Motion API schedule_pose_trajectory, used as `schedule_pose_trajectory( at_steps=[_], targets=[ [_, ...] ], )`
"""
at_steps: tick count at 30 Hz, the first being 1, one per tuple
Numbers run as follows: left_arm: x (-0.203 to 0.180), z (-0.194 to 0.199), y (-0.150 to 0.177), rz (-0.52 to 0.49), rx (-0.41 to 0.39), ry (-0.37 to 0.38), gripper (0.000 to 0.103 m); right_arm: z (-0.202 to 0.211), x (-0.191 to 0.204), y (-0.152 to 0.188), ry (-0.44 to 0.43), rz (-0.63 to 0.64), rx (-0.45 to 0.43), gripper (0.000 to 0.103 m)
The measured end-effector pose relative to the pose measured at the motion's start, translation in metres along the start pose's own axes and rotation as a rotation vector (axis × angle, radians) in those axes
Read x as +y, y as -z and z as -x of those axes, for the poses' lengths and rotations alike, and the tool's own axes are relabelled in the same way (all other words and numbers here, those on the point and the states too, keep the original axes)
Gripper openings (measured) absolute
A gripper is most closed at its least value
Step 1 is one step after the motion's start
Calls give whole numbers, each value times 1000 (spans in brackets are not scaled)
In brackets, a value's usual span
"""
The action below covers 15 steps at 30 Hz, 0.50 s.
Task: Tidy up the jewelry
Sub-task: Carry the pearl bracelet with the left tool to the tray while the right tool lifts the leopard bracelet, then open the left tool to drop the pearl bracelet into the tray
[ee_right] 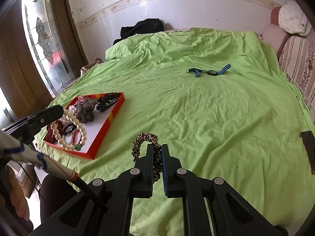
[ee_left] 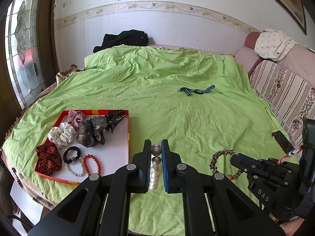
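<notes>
Right of tray (ee_left: 129, 137), bare sheet (ee_left: 196, 118)

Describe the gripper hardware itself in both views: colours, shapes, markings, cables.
Both are black plastic scissor-style linkages with round silver pivot pins. Each carries two flat fingers; the left gripper and right gripper both show a blue ribbed pad on one finger. The right gripper's body bears white "DAS" lettering. A white-wrapped cable with blue and orange bands trails beside it.

Bare green sheet (ee_right: 196, 118) ahead – only watch (ee_right: 211, 72) mid-bed, crowded tray (ee_right: 110, 118) leftward.
</notes>
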<state>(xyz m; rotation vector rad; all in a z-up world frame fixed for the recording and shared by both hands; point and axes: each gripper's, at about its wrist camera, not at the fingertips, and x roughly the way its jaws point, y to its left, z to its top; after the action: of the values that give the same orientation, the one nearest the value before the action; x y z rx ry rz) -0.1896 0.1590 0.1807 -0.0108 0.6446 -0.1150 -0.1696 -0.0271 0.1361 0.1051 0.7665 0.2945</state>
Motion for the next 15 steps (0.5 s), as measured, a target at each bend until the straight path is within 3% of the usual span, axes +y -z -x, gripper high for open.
schedule_pose_trajectory(
  at_steps=[15],
  targets=[
    [15,5,7,21,7,-18,10,1,25,6,-15,53,6,8]
  ],
)
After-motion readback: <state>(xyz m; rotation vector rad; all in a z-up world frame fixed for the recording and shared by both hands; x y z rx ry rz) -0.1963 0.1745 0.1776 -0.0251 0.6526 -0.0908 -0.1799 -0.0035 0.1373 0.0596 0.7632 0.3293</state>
